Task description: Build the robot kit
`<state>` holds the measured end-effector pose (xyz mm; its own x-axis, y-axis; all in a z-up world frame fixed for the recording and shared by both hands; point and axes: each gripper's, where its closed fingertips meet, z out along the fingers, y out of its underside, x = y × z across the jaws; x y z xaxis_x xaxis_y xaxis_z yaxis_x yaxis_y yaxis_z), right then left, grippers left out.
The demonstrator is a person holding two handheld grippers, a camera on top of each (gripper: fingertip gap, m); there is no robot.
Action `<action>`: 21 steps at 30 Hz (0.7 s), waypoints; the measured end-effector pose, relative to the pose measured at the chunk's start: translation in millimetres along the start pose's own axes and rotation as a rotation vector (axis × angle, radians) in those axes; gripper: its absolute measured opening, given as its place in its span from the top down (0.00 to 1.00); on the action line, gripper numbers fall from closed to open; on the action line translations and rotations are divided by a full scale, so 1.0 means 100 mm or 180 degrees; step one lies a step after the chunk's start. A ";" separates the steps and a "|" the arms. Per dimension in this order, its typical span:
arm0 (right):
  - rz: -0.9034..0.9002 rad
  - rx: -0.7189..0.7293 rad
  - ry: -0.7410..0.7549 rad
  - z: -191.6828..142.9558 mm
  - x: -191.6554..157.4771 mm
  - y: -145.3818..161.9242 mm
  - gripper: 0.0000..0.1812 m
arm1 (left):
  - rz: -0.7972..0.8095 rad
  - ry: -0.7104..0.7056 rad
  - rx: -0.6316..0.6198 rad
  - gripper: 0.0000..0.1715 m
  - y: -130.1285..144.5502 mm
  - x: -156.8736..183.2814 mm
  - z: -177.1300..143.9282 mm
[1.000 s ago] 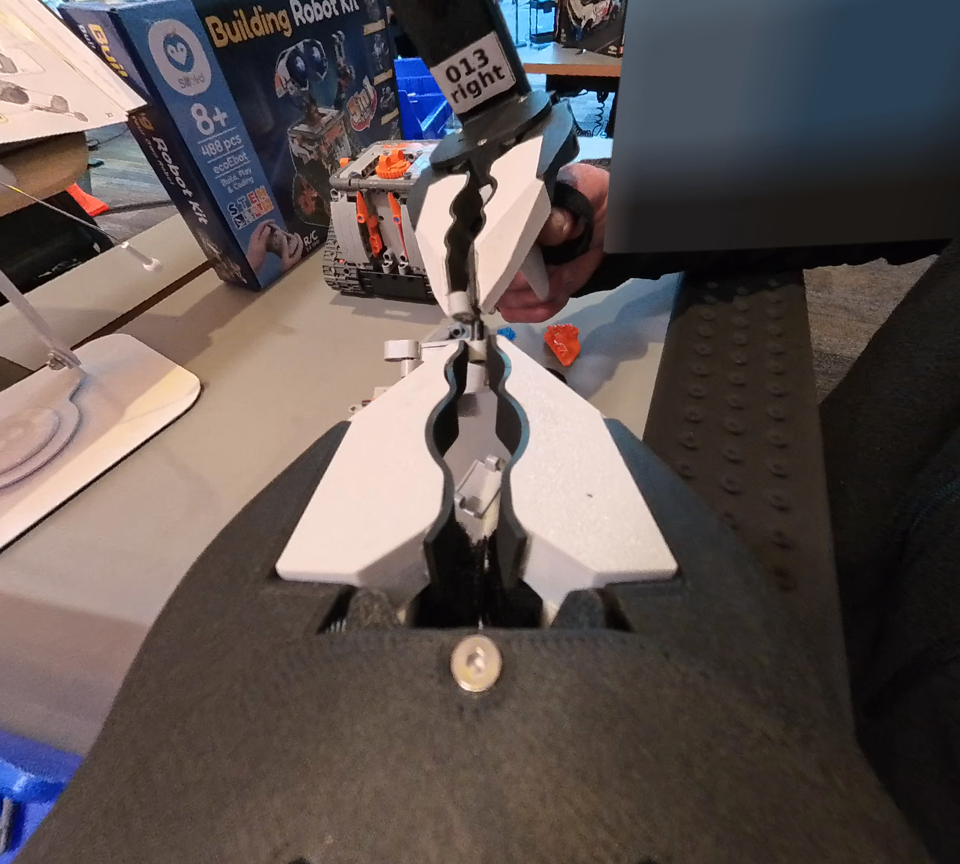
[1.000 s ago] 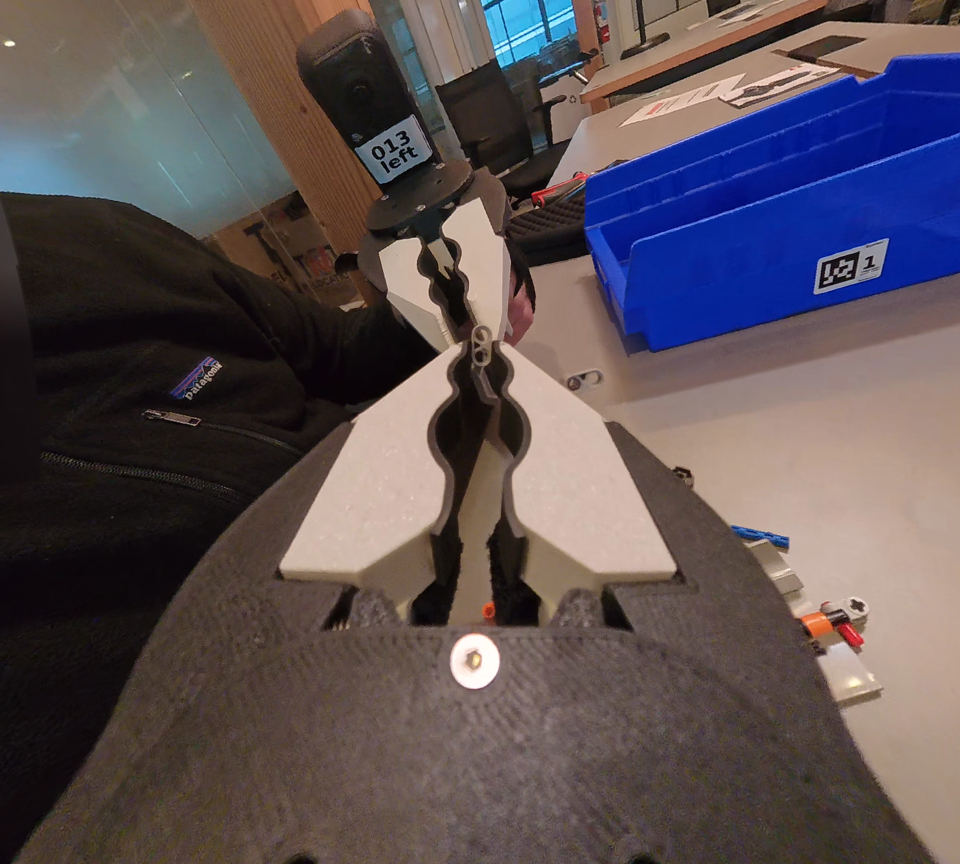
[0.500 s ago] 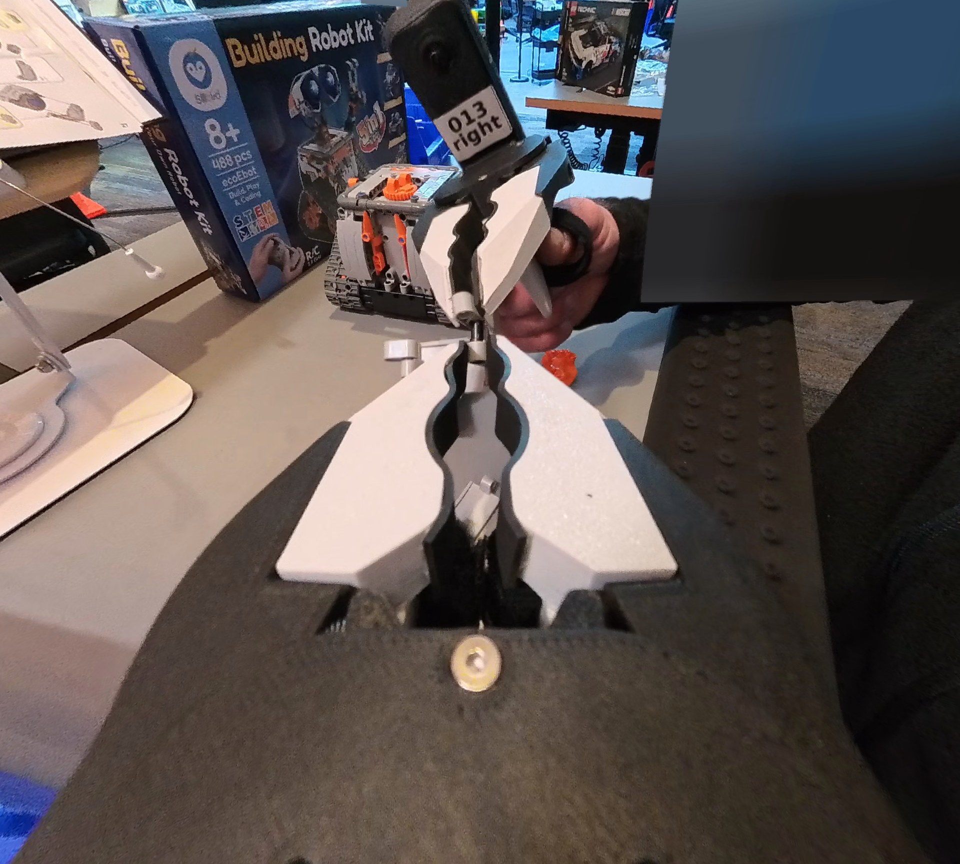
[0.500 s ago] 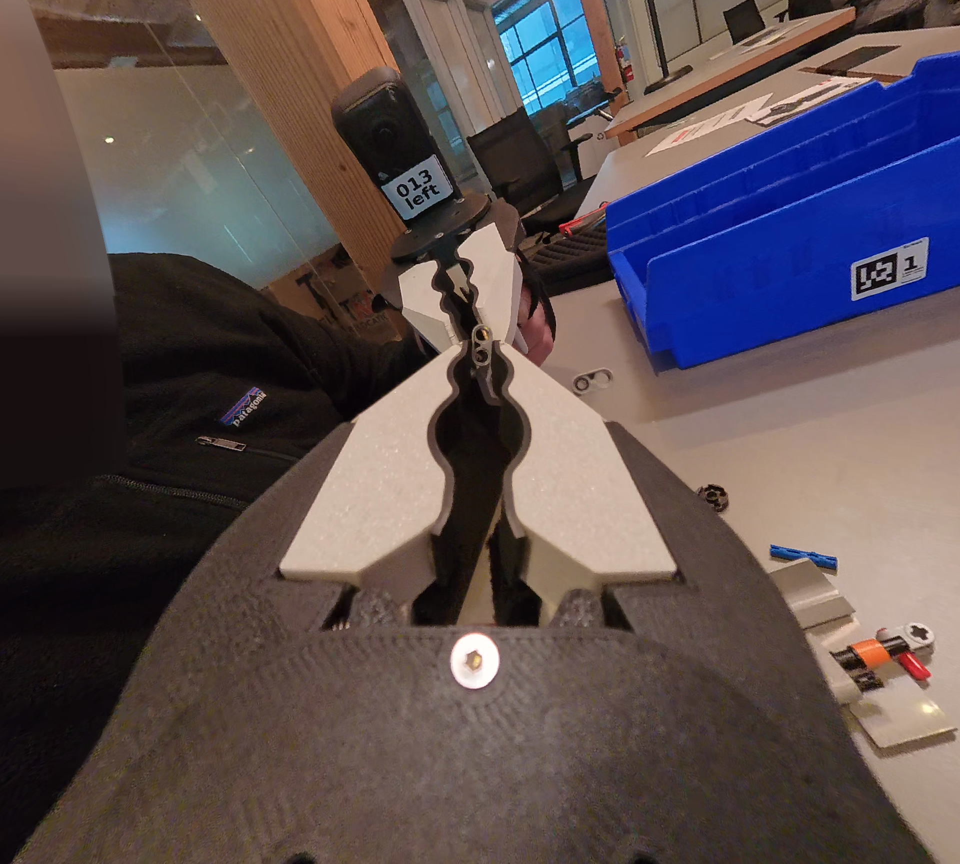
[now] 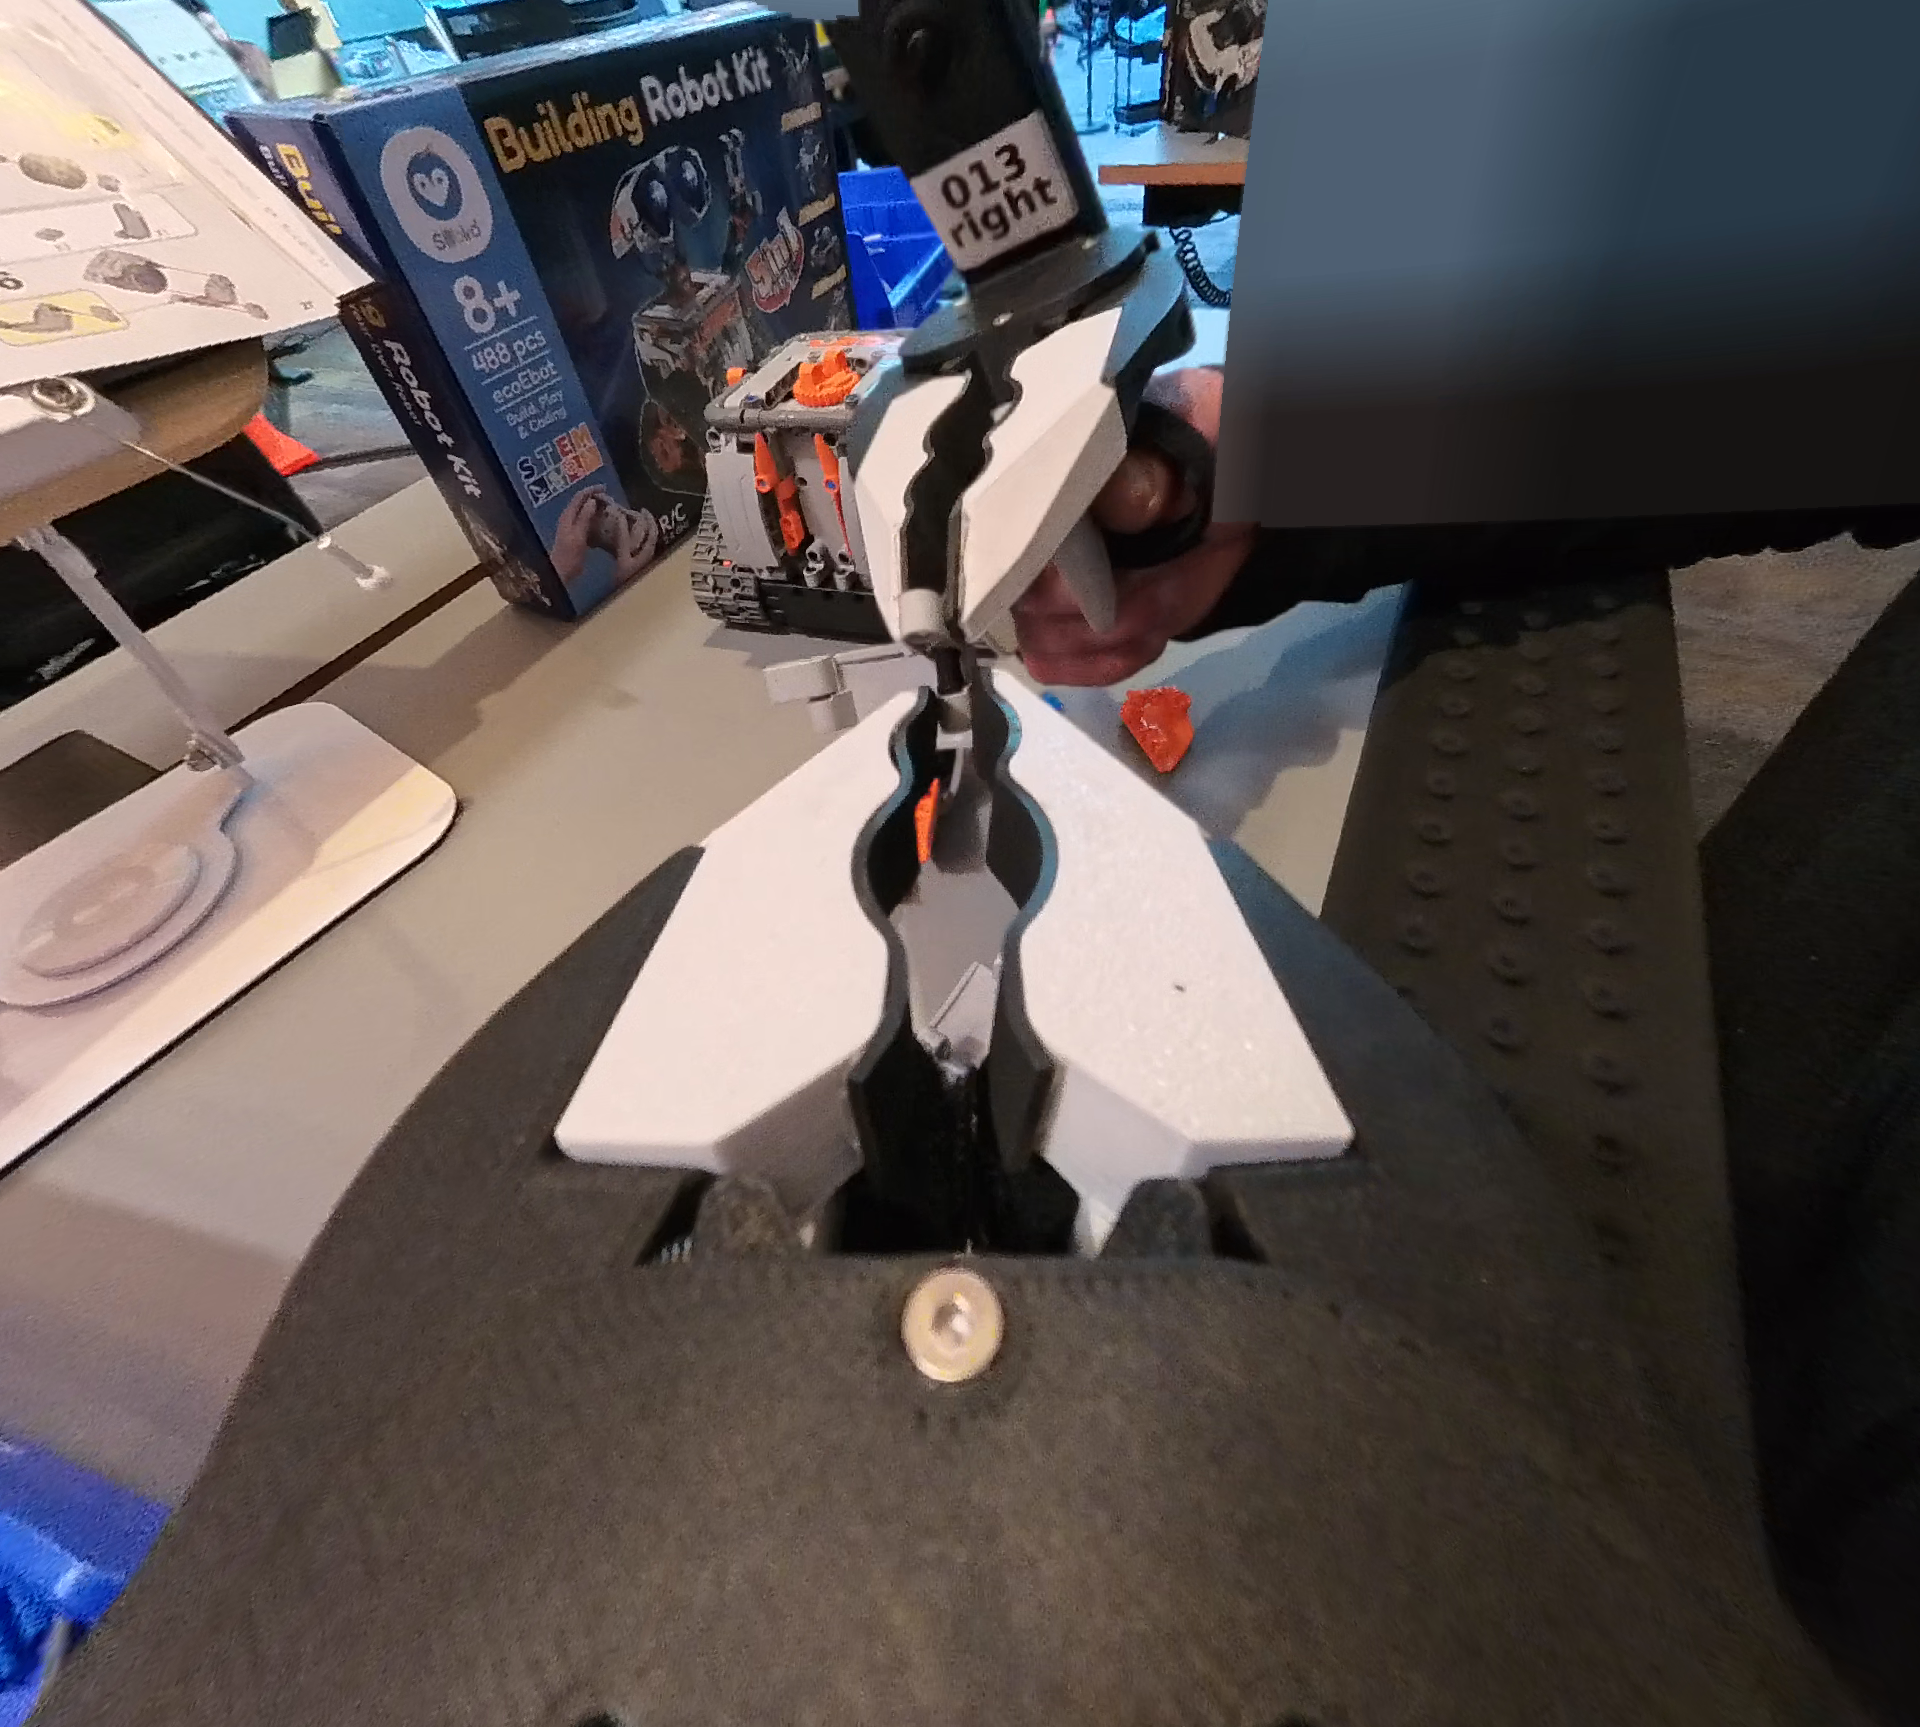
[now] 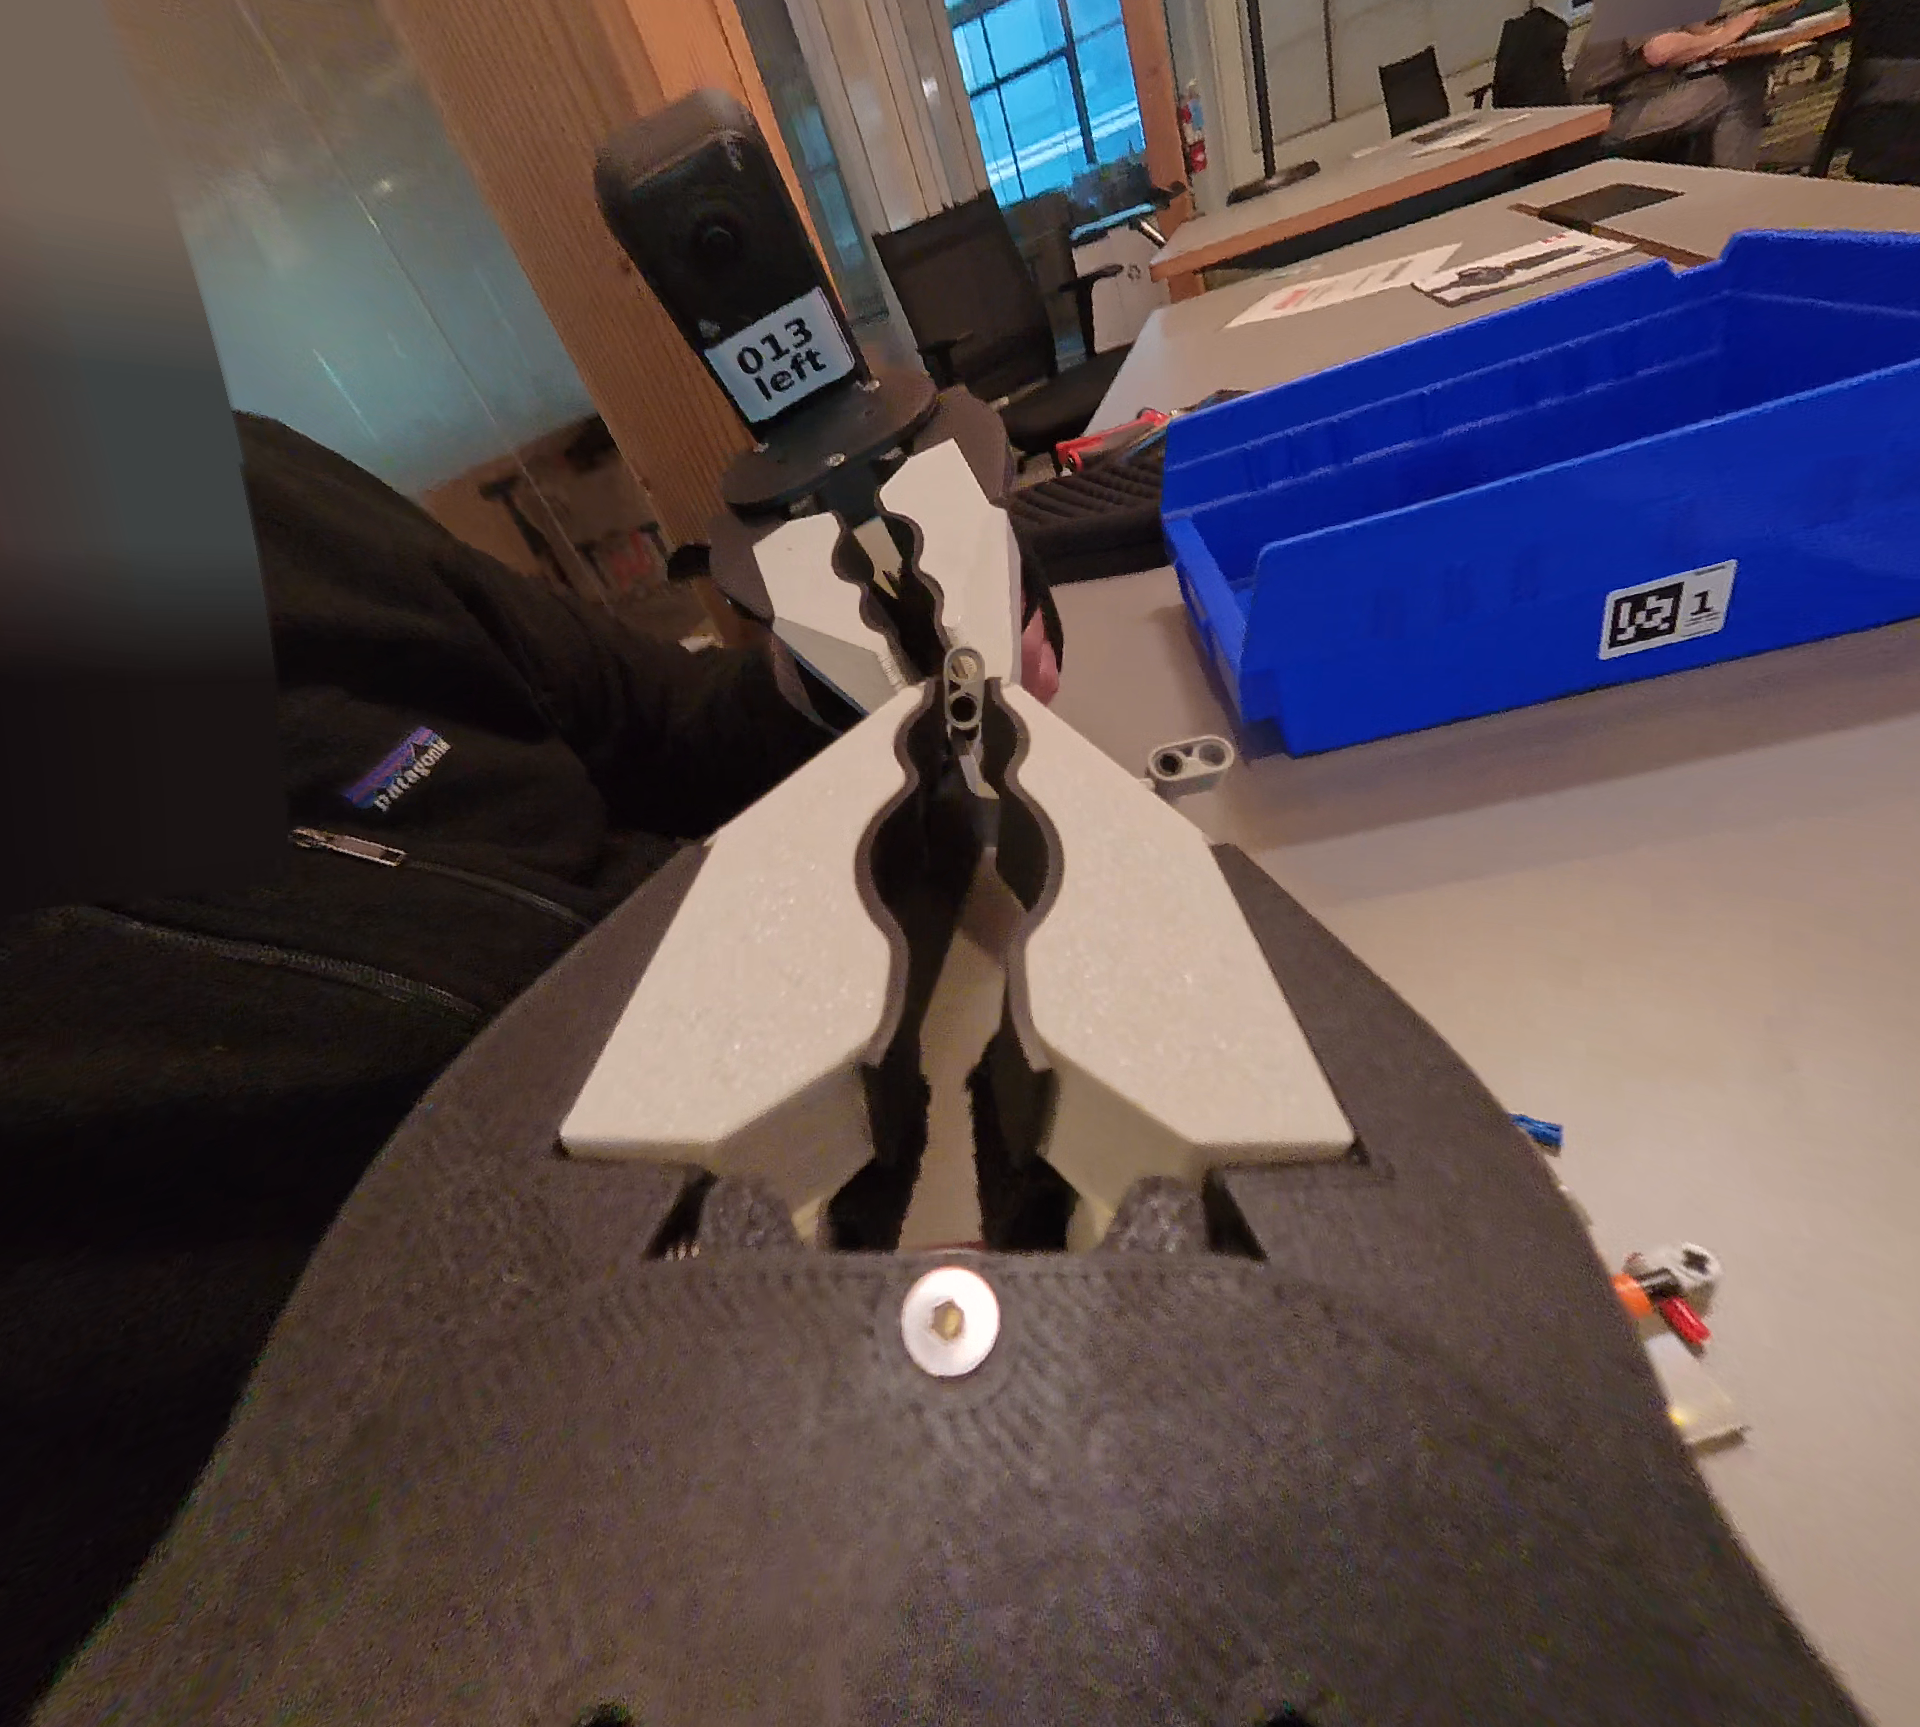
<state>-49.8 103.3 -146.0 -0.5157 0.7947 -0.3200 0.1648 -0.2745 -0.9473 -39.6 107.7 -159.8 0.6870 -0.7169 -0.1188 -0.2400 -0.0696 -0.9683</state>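
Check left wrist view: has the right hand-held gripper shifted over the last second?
No clear move. The right hand-held gripper keeps its tips low beside the right end of the grey tracked model, as in both earlier frames.

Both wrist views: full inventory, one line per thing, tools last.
Kit box: 1, blue, standing at back of table.
Tracked model: 1, grey with orange, beside the box.
Document stand: 1, silver, left, holding a printed sheet.
Orange piece: 1, on table.
Storage bin: 1, blue, right.
Two-hole connector: 1, grey, before the bin.
Small parts: several, mixed, lower right.
Left tool: shut on grey part.
Right tool: shut on grey beam.
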 end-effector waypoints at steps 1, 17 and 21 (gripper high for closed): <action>-0.0055 -0.0044 0.0037 0.00 0.00 0.00 0.98 | 0.0030 -0.0022 -0.0018 0.98 0.00 0.00 0.00; -0.0782 -0.0914 0.0557 -0.03 0.08 0.21 0.98 | 0.0746 -0.0358 -0.0737 0.98 0.20 -0.01 0.05; -0.1089 -0.1065 0.0740 -0.02 0.10 0.23 0.98 | 0.0791 -0.0381 -0.0773 0.98 0.21 -0.01 0.05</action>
<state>-48.9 106.0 -171.4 -0.3933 0.9181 0.0499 0.2987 0.1790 -0.9374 -41.8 110.6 -181.2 0.6592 -0.6474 -0.3825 -0.5557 -0.0767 -0.8279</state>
